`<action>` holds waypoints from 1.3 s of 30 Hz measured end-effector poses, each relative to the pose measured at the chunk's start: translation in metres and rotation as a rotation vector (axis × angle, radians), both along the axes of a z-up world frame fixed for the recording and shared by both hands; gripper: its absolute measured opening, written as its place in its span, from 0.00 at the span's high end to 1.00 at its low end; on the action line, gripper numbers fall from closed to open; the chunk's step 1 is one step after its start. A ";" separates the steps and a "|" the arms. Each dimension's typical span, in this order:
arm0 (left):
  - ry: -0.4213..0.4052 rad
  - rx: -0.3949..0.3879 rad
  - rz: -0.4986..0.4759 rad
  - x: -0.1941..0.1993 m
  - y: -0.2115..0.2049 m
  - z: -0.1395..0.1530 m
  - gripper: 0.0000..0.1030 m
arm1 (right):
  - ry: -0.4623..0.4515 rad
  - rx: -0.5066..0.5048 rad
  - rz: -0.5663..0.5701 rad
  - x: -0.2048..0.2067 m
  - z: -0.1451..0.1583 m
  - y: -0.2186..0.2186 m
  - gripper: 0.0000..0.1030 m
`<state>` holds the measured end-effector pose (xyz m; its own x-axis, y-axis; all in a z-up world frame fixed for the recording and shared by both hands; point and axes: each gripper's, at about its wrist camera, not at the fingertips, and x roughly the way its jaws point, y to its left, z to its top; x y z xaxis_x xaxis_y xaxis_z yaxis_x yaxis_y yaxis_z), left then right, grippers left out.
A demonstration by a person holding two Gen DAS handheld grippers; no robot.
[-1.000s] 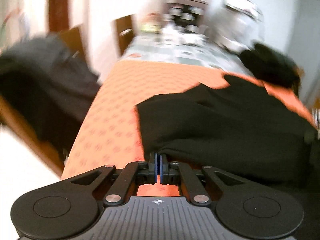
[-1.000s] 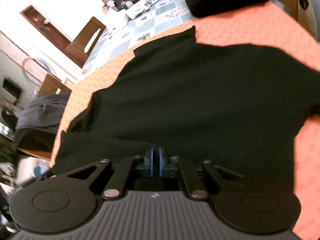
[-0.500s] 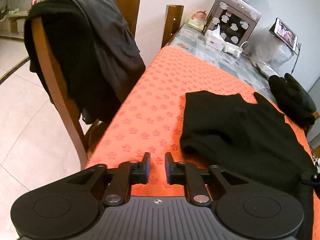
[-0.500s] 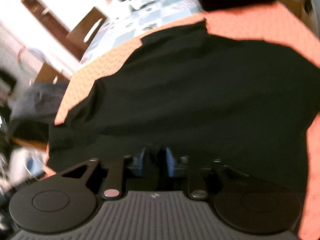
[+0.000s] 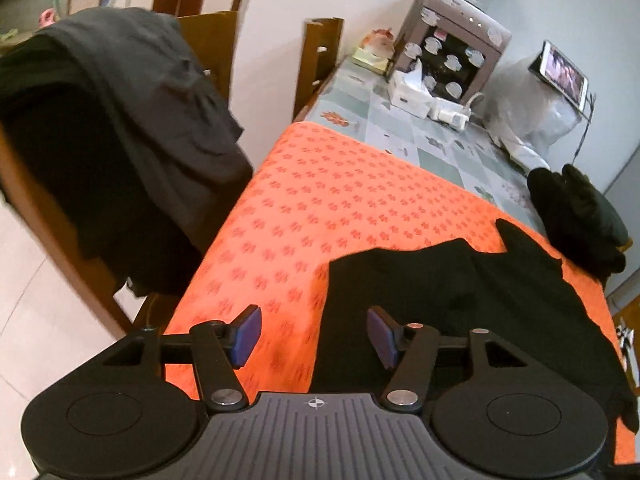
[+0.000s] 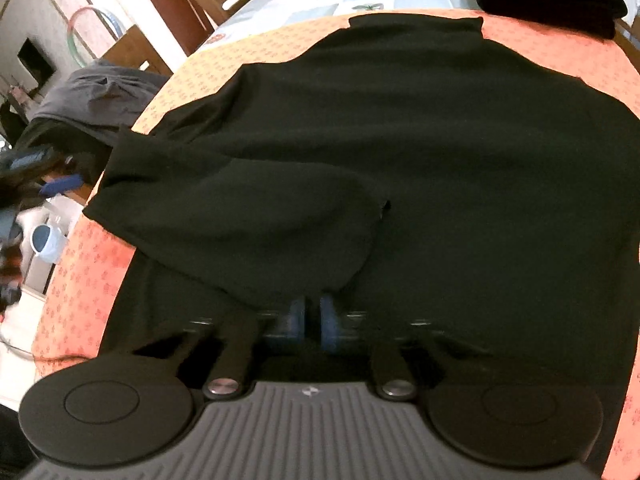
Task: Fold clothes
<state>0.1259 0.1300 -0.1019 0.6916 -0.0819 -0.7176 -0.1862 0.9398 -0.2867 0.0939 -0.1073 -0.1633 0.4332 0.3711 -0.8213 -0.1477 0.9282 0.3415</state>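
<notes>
A black long-sleeved garment point(image 6: 440, 128) lies flat on the orange flower-print cloth point(image 6: 80, 280), collar at the far side. One sleeve point(image 6: 248, 216) is folded across its body. My right gripper point(image 6: 313, 317) sits at the sleeve's near edge. Its blue pads point(image 6: 298, 316) are almost together, and blur and dark fabric hide whether cloth is pinched. In the left wrist view the garment point(image 5: 480, 300) fills the right half of the orange cloth point(image 5: 320, 200). My left gripper point(image 5: 315, 336) is open wide, low over the garment's left edge, holding nothing.
A wooden chair draped with dark clothes point(image 5: 120, 140) stands at the table's left side. A folded black pile point(image 5: 580, 216) sits at the far right corner. Further back are a tiled tablecloth point(image 5: 420, 148), a grey appliance point(image 5: 448, 60), a tissue box point(image 5: 408, 88) and a propped phone point(image 5: 564, 72).
My left gripper went from shut at the garment's edge to wide open and drew back. My right gripper's pads parted briefly, then narrowed again, and the folded sleeve now lies flat.
</notes>
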 end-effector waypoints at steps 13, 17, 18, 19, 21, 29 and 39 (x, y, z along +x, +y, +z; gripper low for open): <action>0.092 0.025 -0.093 0.073 -0.016 -0.022 0.42 | 0.088 0.019 -0.063 -0.040 0.030 -0.023 0.85; 0.081 0.027 -0.128 0.074 -0.025 -0.025 0.87 | 0.058 0.011 -0.114 -0.046 0.035 -0.031 0.77; 0.071 0.046 -0.131 0.073 -0.028 -0.025 0.94 | 0.051 0.010 -0.127 -0.048 0.036 -0.034 0.77; 0.043 0.060 -0.123 0.070 -0.028 -0.022 0.94 | 0.044 0.008 -0.140 -0.050 0.037 -0.036 0.77; -0.002 0.072 -0.086 0.066 -0.024 -0.016 0.95 | 0.029 0.004 -0.165 -0.053 0.039 -0.040 0.77; 0.053 0.076 -0.057 0.080 -0.006 -0.026 0.89 | 0.008 -0.013 -0.192 -0.057 0.041 -0.044 0.77; 0.036 0.044 0.003 0.045 0.008 -0.020 0.67 | -0.072 -0.037 -0.139 -0.037 0.041 -0.032 0.75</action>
<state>0.1708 0.1378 -0.1221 0.6653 -0.0480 -0.7450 -0.1981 0.9508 -0.2381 0.0573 -0.1394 -0.1226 0.5364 0.2736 -0.7984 -0.0401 0.9532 0.2997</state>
